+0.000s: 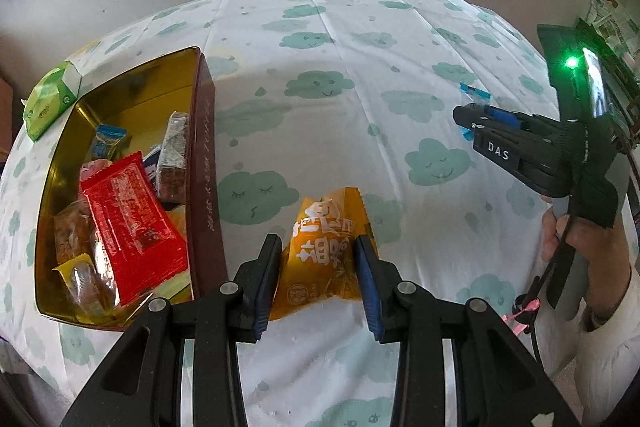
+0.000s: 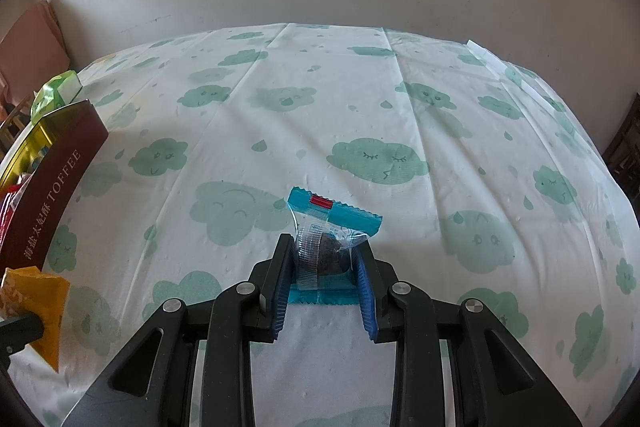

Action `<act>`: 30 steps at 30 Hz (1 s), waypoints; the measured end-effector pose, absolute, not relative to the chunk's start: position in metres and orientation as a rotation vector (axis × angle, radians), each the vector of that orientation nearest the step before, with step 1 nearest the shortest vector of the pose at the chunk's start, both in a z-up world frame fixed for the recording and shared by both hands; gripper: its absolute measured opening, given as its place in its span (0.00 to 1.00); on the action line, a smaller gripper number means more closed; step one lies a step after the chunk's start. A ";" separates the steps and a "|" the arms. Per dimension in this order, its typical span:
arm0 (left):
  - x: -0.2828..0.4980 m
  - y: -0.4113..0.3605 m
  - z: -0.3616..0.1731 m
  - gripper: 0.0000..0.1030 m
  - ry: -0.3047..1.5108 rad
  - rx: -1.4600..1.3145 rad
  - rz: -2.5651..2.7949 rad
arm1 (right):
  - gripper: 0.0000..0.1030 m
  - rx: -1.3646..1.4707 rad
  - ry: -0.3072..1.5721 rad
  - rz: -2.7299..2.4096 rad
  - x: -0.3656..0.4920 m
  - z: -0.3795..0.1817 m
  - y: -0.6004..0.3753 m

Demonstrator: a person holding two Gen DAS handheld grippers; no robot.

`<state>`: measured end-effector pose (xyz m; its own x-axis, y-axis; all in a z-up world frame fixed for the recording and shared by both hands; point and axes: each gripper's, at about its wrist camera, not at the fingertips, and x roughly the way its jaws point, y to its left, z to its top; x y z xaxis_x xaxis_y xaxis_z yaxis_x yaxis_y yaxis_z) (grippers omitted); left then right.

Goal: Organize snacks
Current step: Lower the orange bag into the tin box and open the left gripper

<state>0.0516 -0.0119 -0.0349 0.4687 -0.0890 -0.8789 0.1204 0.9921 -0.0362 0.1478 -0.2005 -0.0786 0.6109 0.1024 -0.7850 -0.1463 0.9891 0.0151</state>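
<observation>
My left gripper (image 1: 318, 249) is shut on an orange snack packet (image 1: 326, 239), held just above the cloth to the right of the toffee tin (image 1: 206, 155). That open tin holds several snacks, among them a red packet (image 1: 132, 215). My right gripper (image 2: 324, 251) is shut on a clear snack packet with blue ends (image 2: 328, 231) and a dark sweet inside. In the left wrist view the right gripper (image 1: 466, 121) sits at the right, a hand beneath it. The right wrist view shows the orange packet (image 2: 34, 303) at its left edge, beside the tin (image 2: 48, 199).
A green packet (image 1: 50, 99) lies on the table's far left corner behind the tin. A cloud-print cloth (image 2: 320, 99) covers the table up to a white wall with a window. Dark furniture stands off the table's right side.
</observation>
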 end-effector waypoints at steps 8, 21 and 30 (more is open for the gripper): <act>0.048 -0.008 -0.020 0.33 1.059 0.009 -0.140 | 0.30 -0.052 0.902 0.144 0.148 -0.079 -0.200; 0.050 0.043 0.007 0.33 1.002 -0.048 -0.028 | 0.30 -0.052 0.902 0.145 0.148 -0.079 -0.201; 0.052 0.094 0.014 0.33 0.988 -0.090 0.091 | 0.30 -0.053 0.902 0.145 0.148 -0.079 -0.201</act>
